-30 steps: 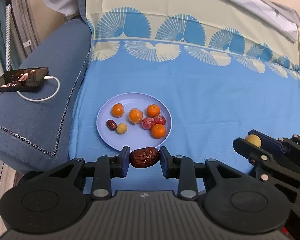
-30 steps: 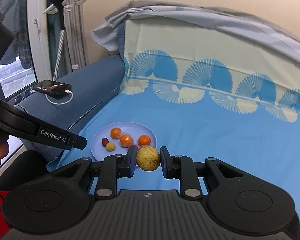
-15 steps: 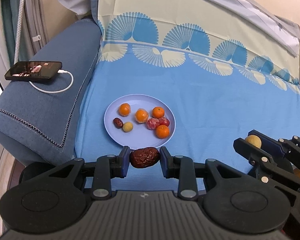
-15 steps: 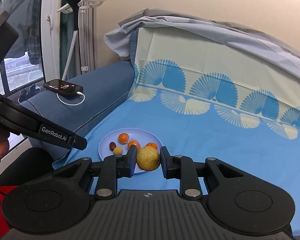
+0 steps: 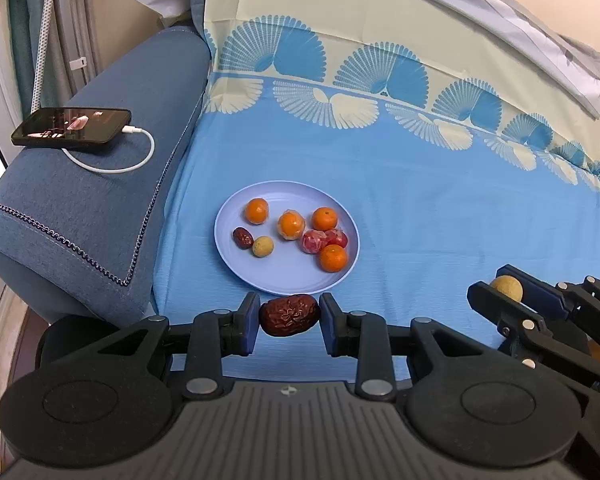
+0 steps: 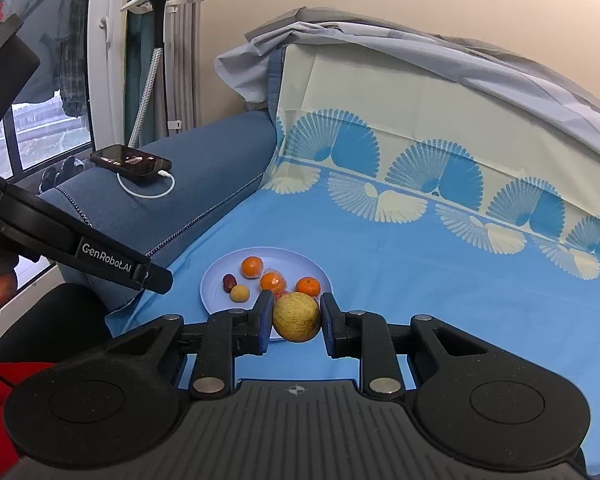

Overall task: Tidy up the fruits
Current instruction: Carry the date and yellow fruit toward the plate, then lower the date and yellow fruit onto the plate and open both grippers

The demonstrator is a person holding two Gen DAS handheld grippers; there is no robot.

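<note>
Left gripper (image 5: pixel 289 316): pinching a wrinkled red date (image 5: pixel 289 315)
Right gripper (image 6: pixel 296 317): pinching a round yellow fruit (image 6: pixel 296 317)
Plate (image 5: pixel 260 272): at 12 o'clock from the left gripper, holding mandarins (image 5: pixel 257 211)

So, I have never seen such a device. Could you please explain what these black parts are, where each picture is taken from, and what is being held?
The black parts are hand-held grippers; a person carries one in each hand, and a camera on each looks along its fingers. In the left camera's picture, the left gripper pinches a wrinkled red date. In the right camera's picture, the right gripper pinches a round yellow fruit. Ahead, on a blue sheet, a plate holds more fruit. A phone charges on the armrest.
</note>
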